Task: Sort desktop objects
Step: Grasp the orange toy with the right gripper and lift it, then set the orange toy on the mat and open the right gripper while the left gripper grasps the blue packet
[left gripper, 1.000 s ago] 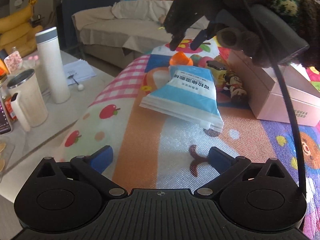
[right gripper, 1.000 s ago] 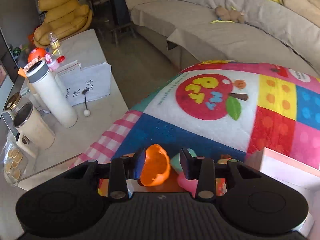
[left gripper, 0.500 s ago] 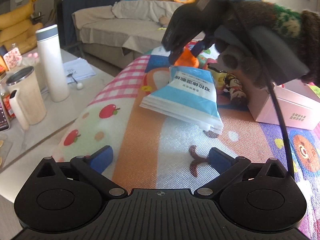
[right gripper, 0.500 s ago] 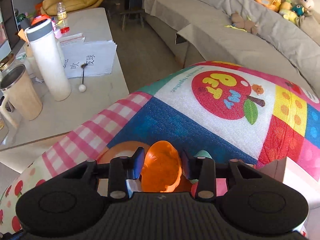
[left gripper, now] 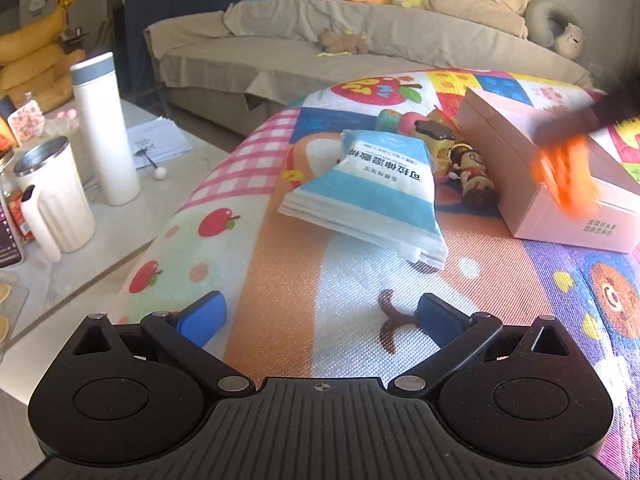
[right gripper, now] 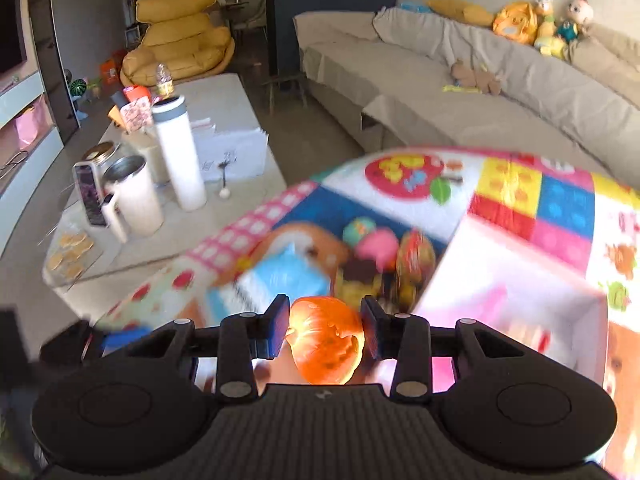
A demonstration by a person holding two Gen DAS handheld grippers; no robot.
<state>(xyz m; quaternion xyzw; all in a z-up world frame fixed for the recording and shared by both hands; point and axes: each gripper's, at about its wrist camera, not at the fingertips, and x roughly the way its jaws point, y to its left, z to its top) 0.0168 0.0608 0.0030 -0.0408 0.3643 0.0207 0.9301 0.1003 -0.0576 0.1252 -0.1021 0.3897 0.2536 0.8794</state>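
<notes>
1. The right hand-held gripper (right gripper: 324, 330) is closed on an orange pumpkin toy (right gripper: 326, 350), one pad pressed to each side of it. The toy hangs clear of the patterned mat (left gripper: 280, 280).
2. The pink box (right gripper: 520, 292) lies just ahead and to the right of that toy, its open inside facing up. In the left wrist view the toy (left gripper: 568, 180) shows as an orange blur over the near edge of the box (left gripper: 520, 176). The drop, I judge, turns on carrying it a little further over the opening.
3. The left hand-held gripper (left gripper: 320, 316) is spread wide and holds nothing, low over the mat.
4. The blue-and-white packet (left gripper: 372, 192) lies straight ahead of it, long axis pointing away, nearer the left hand.
5. More small toys (left gripper: 452, 148) sit between the packet and the box.
</notes>
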